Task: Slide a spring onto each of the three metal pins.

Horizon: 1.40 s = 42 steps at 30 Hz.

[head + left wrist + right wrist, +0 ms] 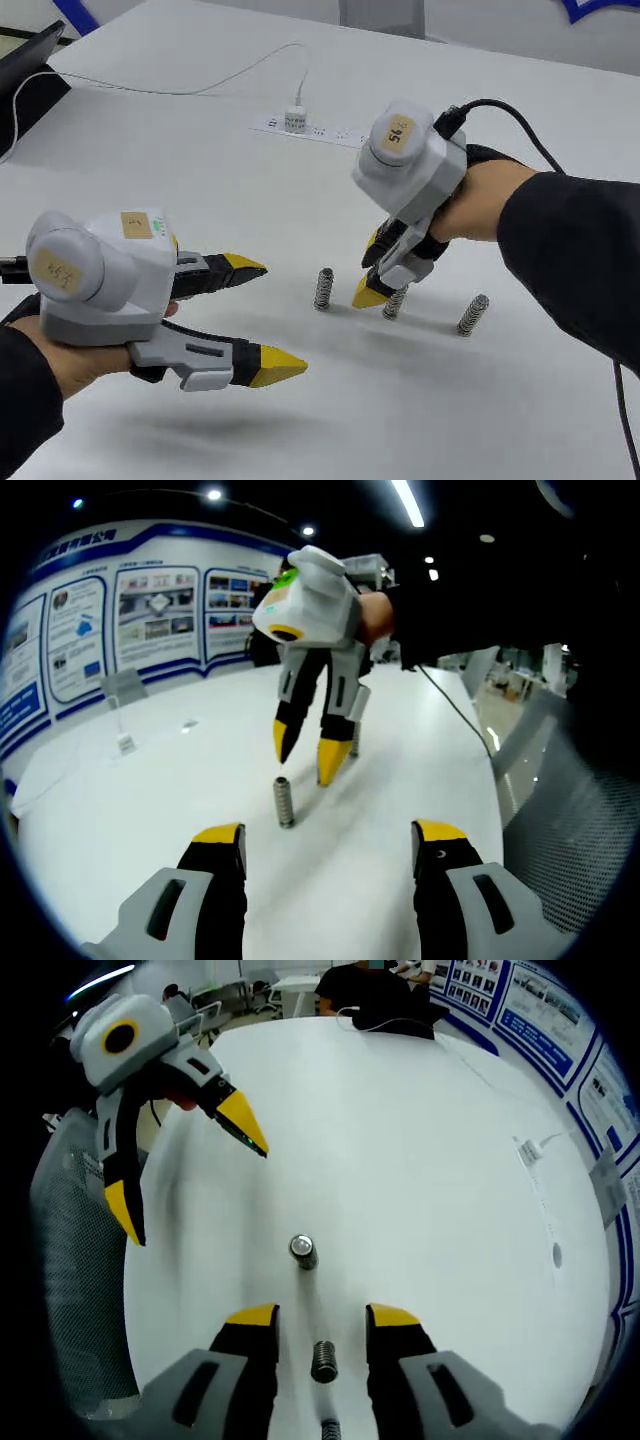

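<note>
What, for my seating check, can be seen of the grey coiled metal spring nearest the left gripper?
The grey coiled metal spring stands upright on the white table, leftmost of three in the head view. Tight, steel-looking coils; the right gripper view shows a shiny round top. Nothing touches it; the open right gripper hangs close beside it.

Table (pixel 200 180): white, matte.
Springs: left spring (pixel 323 288) upright, middle spring (pixel 396 301) and right spring (pixel 472 314) leaning, in a row, apart.
Power strip (pixel 330 132): white, farther back, holding a plug (pixel 295 120).
Cable (pixel 180 92): thin, trailing left.
Dark device (pixel 30 75): far-left edge.
</note>
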Tool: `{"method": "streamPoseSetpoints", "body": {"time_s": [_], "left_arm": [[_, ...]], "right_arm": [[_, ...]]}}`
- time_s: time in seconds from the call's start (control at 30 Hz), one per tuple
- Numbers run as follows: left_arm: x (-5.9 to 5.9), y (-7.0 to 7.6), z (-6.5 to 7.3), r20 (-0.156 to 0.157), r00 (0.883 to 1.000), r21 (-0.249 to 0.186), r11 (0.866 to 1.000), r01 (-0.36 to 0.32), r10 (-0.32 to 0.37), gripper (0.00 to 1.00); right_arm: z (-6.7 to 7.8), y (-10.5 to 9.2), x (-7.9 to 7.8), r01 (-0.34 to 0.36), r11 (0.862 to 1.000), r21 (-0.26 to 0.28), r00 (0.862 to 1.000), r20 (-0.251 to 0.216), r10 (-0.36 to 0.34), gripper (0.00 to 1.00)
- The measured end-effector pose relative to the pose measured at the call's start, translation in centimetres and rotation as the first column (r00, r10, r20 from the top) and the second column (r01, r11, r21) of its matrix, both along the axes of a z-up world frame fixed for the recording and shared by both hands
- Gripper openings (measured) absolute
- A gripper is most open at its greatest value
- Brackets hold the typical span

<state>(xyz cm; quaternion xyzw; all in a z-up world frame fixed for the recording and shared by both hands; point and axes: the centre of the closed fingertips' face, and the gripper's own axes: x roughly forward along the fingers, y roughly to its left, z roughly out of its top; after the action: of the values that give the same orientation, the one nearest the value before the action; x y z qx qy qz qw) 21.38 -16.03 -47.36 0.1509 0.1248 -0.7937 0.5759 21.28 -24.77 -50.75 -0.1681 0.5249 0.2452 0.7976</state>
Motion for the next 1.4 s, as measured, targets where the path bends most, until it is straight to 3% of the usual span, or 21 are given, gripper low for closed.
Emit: {"method": "streamPoseSetpoints", "body": {"time_s": [0.43,0.77,1.17,1.4], "left_arm": [[0.3,-0.3,0.3,-0.007,1.0,-0.004,1.0,-0.015,0.015,0.69],[0.4,-0.5,0.3,-0.009,1.0,-0.003,1.0,-0.019,0.019,0.7],[0.4,-0.8,0.3,-0.014,1.0,-0.003,1.0,-0.023,0.023,0.71],[0.5,-0.9,0.3,-0.013,1.0,-0.003,1.0,-0.025,0.025,0.72]], "right_arm": [[1.0,-2.0,-1.6,0.08,0.996,0.042,0.994,0.072,-0.082,0.43],[1.8,-3.1,-3.1,0.13,0.989,0.068,0.981,0.133,-0.138,0.47],[2.3,-4.8,-4.9,0.209,0.971,0.115,0.949,0.215,-0.23,0.52],[2.7,-6.0,-6.0,0.259,0.956,0.14,0.921,0.263,-0.288,0.55]]}}
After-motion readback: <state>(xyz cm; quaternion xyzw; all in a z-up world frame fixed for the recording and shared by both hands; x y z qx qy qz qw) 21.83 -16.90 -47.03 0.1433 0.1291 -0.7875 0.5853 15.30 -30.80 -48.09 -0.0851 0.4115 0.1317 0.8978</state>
